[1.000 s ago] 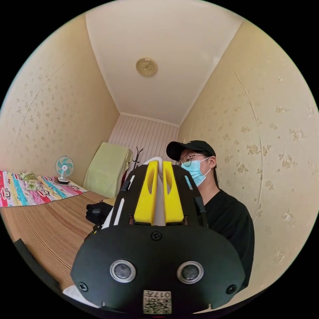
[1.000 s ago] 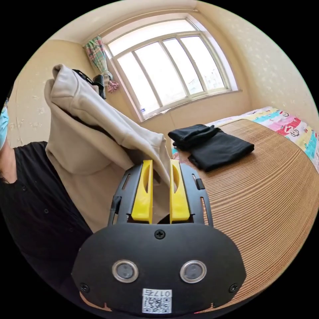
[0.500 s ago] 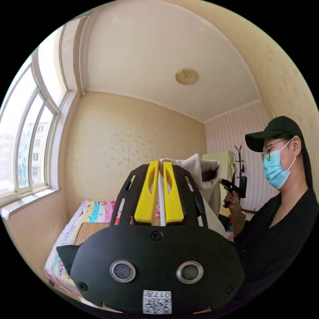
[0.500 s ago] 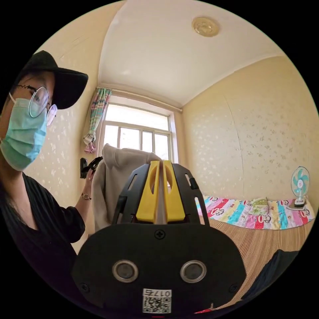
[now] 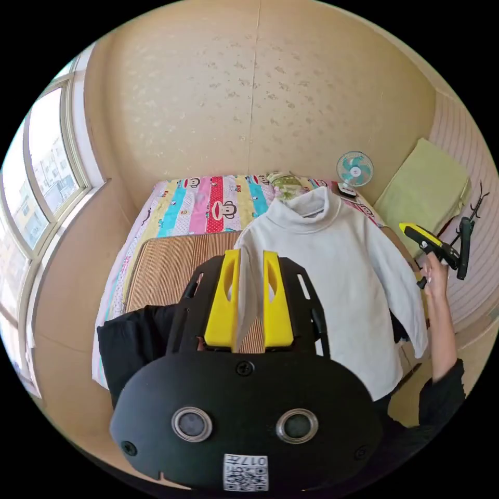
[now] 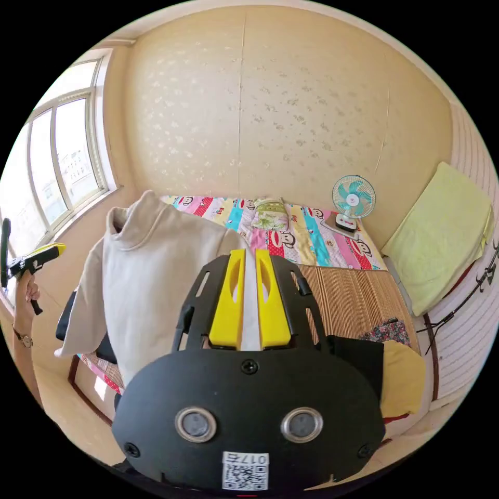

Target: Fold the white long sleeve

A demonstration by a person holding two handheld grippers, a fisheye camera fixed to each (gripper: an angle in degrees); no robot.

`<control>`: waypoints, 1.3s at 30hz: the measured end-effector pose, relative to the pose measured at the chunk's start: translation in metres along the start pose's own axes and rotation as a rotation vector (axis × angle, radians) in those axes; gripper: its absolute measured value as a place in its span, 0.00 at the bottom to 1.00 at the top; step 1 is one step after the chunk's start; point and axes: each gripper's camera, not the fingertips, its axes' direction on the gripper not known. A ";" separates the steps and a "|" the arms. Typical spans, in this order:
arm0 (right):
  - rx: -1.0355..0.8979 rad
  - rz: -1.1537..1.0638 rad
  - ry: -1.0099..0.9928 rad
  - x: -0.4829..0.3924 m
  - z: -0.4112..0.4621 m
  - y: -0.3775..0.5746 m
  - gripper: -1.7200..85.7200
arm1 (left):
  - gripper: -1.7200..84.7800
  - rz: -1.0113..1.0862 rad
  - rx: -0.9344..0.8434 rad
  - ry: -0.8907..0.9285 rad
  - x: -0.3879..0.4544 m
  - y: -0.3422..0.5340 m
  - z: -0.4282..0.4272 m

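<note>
Left claw [image 5: 248, 254]: yellow jaws clenched on the shoulder edge of the white long sleeve [image 5: 332, 280]. Right claw [image 6: 249, 254]: jaws clenched on the same garment's other shoulder. White long sleeve: hanging spread above the bed [image 5: 156, 260], collar uppermost. Black clothes [image 5: 130, 338]: on the bed's near edge. Patterned sheet [image 5: 208, 200], small fan [image 6: 352, 200]: bed's far end, by the wall

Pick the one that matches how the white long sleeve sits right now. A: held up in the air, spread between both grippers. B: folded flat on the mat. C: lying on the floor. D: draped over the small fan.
A: the white long sleeve hangs spread above the bed, pinched by the left gripper and the right gripper.
</note>
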 end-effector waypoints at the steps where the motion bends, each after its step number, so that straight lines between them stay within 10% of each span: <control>1: -0.003 -0.023 -0.043 0.000 0.019 0.020 0.09 | 0.10 0.071 -0.008 0.034 0.008 0.017 0.033; 8: -0.263 -0.197 -0.180 -0.027 0.152 0.243 0.12 | 0.12 0.077 -0.342 0.217 0.016 0.194 0.234; 13: -0.566 -0.197 -0.132 -0.018 0.234 0.383 0.10 | 0.12 -0.351 -0.309 0.369 -0.054 0.315 0.270; 24: -0.384 0.050 0.056 0.018 0.230 0.426 0.05 | 0.08 -0.313 -0.352 0.629 0.016 0.354 0.281; 34: -0.540 -0.040 -0.241 0.045 0.192 0.436 0.04 | 0.01 -0.253 0.004 0.898 -0.102 0.382 0.091; 39: -0.570 -0.109 -0.190 0.032 0.142 0.485 0.04 | 0.02 -0.399 -0.147 0.579 -0.149 0.460 0.032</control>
